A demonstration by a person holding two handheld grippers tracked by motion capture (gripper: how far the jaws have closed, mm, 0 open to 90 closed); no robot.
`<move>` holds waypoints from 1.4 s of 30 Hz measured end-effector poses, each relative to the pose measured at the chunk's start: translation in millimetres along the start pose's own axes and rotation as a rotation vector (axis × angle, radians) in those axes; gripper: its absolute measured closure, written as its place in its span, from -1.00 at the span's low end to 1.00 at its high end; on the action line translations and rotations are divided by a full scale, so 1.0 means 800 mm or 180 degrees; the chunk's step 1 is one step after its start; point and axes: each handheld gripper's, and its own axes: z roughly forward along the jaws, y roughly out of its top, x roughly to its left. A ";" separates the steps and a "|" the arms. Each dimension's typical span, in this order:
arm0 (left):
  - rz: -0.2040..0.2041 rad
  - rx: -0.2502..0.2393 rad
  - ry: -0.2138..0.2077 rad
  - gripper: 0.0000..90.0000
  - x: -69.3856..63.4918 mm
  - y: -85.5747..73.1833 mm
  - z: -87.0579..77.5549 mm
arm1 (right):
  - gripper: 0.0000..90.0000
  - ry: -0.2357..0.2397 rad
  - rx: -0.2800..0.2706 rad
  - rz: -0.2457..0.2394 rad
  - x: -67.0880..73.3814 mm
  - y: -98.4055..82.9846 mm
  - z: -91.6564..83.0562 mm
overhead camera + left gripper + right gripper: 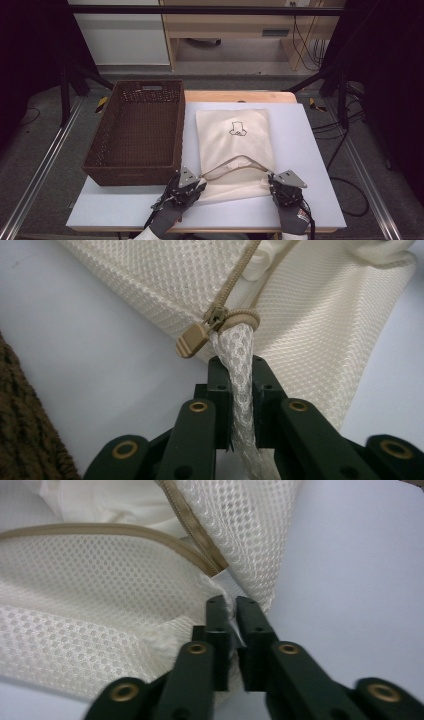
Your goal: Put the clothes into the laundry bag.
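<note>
A cream mesh bag (234,140) with a small bear print lies flat on the white tabletop (310,150). The zipper along its near end is open and the mouth gapes. At the near left corner, my left gripper (200,181) is shut on a mesh loop (239,347), right beside the tan zipper pull (192,340). At the near right corner, my right gripper (274,181) is shut on the bag's edge (227,587), where the zipper tape (195,530) ends. White fabric shows inside the bag's mouth.
A dark brown wicker basket (132,175) stands left of the bag, close to my left gripper, and its side shows in the left gripper view (25,430). Bare white tabletop lies to the right of the bag. A wooden strip runs along the far table edge (240,95).
</note>
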 end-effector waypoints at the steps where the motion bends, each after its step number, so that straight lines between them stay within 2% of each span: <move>1: -0.0014 -0.0005 0.0002 0.83 0.001 0.001 -0.002 | 0.95 0.0024 -0.0023 0.0036 -0.004 0.001 -0.005; 4: -0.0068 -0.0053 -0.0045 0.83 0.003 0.003 -0.013 | 0.98 0.0088 -0.0081 0.0143 -0.019 0.002 -0.026; 7: -0.0080 -0.0022 -0.0100 0.77 0.001 0.002 -0.016 | 0.98 0.0190 -0.0113 0.0218 -0.034 -0.004 -0.045; 8: -0.0074 0.0013 -0.0107 0.74 0.000 0.000 -0.014 | 0.97 0.0208 -0.0107 0.0229 -0.038 -0.008 -0.047; 11: -0.0019 0.0125 -0.0036 0.58 -0.002 -0.007 -0.004 | 0.94 0.0305 0.0095 0.0259 -0.040 -0.022 -0.034; 13: -0.0020 0.0114 -0.0049 0.33 0.001 -0.006 -0.001 | 0.82 0.0364 0.0148 0.0198 -0.038 -0.025 -0.026; 14: -0.0026 0.0079 -0.0073 0.13 0.002 -0.004 -0.002 | 0.70 0.0366 0.0089 0.0155 -0.037 -0.023 -0.027; 15: -0.0030 0.0019 -0.0090 0.04 0.004 -0.001 -0.004 | 0.59 0.0388 0.0017 0.0145 -0.037 -0.021 -0.030; 17: -0.0053 -0.0089 -0.0096 -0.04 0.005 0.007 -0.005 | 0.32 0.0360 -0.0142 0.0165 -0.040 -0.016 -0.035; 18: -0.0053 -0.0100 -0.0091 -0.07 0.006 0.009 -0.004 | 0.28 0.0347 -0.0257 0.0215 -0.045 -0.011 -0.037; 21: -0.0027 -0.0086 -0.0029 -0.02 0.007 0.014 0.002 | 0.17 0.0354 -0.0339 0.0286 -0.051 -0.004 -0.034; 23: -0.0046 -0.0068 -0.0011 0.12 0.009 0.013 0.009 | 0.14 0.0383 -0.0314 0.0336 -0.056 -0.002 -0.022; 26: -0.0053 0.0013 0.0029 0.39 0.011 0.007 0.018 | 0.18 0.0490 -0.0122 0.0395 -0.059 -0.005 0.005; 29: -0.0012 0.0090 0.0079 0.55 0.009 0.002 0.023 | 0.39 0.0548 0.0153 0.0368 -0.056 -0.011 0.023; 32: -0.0006 0.0105 0.0123 0.65 0.007 0.002 0.022 | 0.73 0.0568 0.0152 0.0391 -0.056 -0.011 0.021; 34: -0.0010 0.0122 0.0155 0.68 0.005 0.002 0.020 | 0.85 0.0547 0.0178 0.0442 -0.058 -0.012 0.018; 35: -0.0002 0.0120 0.0163 0.68 0.005 0.002 0.019 | 0.87 0.0557 0.0162 0.0424 -0.061 -0.013 0.016; 37: 0.0031 0.0114 0.0201 0.68 0.003 0.001 0.015 | 0.87 0.0594 0.0173 0.0481 -0.063 -0.013 0.010; 41: 0.0070 0.0111 0.0205 0.64 0.003 -0.001 0.012 | 0.86 0.0578 0.0197 0.0385 -0.061 -0.014 0.007; 42: 0.0060 0.0090 0.0193 0.61 0.003 -0.001 0.012 | 0.83 0.0560 0.0185 0.0314 -0.060 -0.014 0.008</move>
